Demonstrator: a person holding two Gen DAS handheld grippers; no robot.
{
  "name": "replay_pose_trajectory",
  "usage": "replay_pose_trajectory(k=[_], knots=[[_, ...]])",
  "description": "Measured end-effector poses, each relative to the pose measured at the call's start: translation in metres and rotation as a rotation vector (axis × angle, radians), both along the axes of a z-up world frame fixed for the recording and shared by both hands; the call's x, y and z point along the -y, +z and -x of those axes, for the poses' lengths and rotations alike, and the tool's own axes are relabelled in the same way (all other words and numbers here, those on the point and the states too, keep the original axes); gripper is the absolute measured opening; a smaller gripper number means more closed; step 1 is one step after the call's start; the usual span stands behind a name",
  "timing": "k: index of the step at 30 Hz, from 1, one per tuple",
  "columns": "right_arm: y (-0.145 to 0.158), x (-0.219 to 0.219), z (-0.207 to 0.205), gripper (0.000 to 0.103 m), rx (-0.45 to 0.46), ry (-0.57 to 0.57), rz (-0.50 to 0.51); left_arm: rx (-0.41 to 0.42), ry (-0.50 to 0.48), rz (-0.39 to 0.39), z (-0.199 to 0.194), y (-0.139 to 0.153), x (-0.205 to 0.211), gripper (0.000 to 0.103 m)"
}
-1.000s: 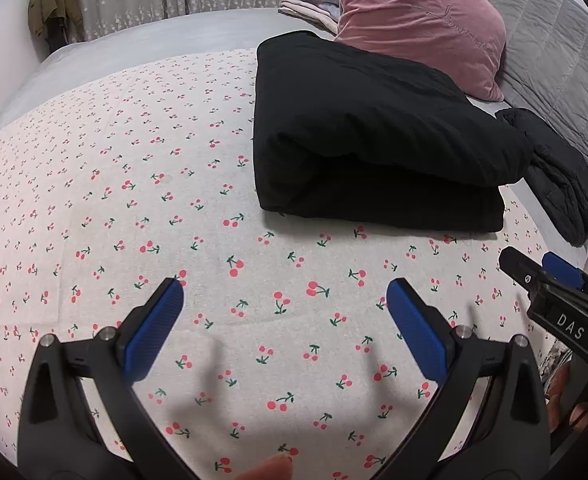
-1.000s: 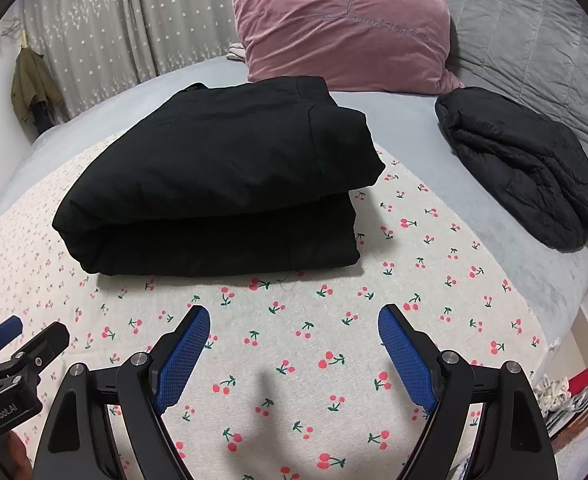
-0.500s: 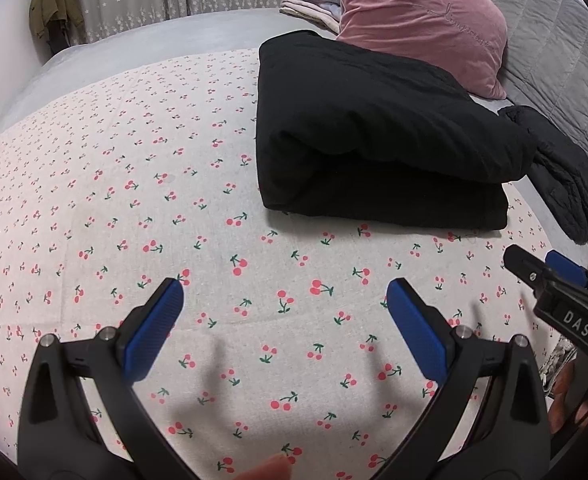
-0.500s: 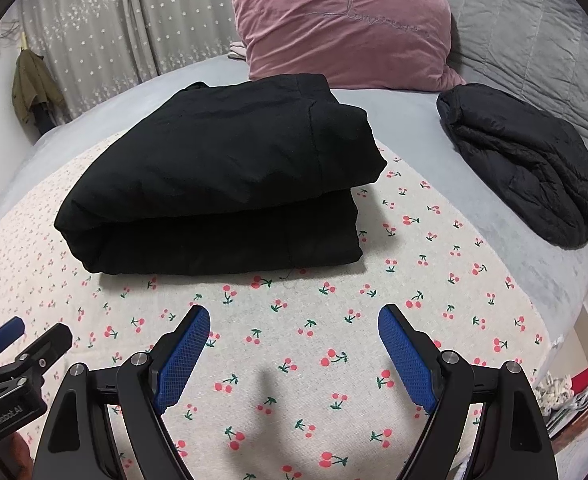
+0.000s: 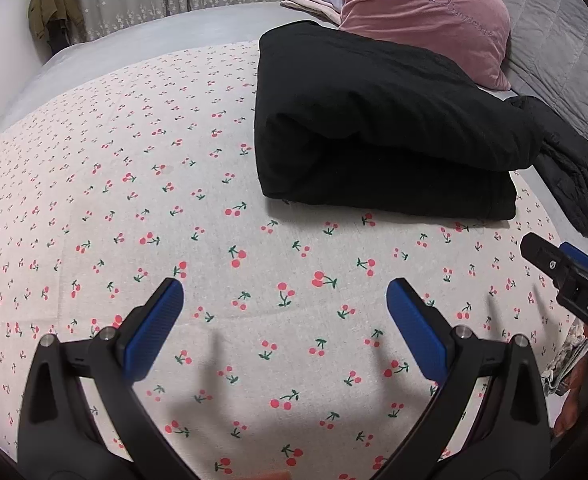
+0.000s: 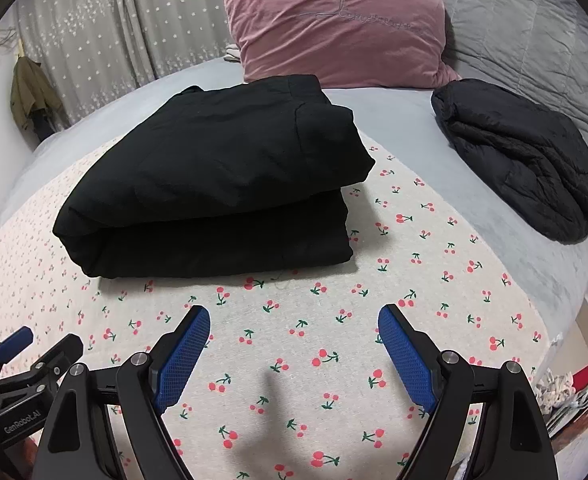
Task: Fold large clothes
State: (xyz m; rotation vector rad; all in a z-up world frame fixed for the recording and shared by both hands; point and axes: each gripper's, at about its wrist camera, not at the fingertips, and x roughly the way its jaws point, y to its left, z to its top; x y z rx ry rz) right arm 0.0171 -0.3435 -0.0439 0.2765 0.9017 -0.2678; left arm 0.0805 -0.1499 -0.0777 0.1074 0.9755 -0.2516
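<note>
A large black garment [image 5: 378,120] lies folded in a thick rectangle on the cherry-print cloth [image 5: 133,184]; it also shows in the right wrist view [image 6: 221,176]. My left gripper [image 5: 285,300] is open and empty, hovering over the cloth in front of the garment. My right gripper [image 6: 294,324] is open and empty, also short of the garment's near edge. The right gripper's tip shows at the right edge of the left wrist view [image 5: 562,268]; the left gripper's tip shows in the right wrist view [image 6: 25,356].
A second folded black quilted jacket [image 6: 522,160] lies on the grey bedsheet to the right. A pink pillow [image 6: 334,20] leans at the back by a grey quilted headboard [image 6: 534,40]. Curtains [image 6: 113,32] and a hanging olive jacket [image 5: 49,4] are behind. The bed's edge is at right.
Both grippers have drifted slightly backward and down from the folded garment, staying open. The garment has not moved.
</note>
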Motion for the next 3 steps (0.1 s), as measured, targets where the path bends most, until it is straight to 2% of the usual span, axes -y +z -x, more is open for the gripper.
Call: replay_pose_trajectory(k=[3], knots=[[-0.0007, -0.0028, -0.0008, 0.087, -0.004, 0.005, 0.004, 0.009, 0.042, -0.01, -0.0013, -0.0003, -0.0063, 0.101]])
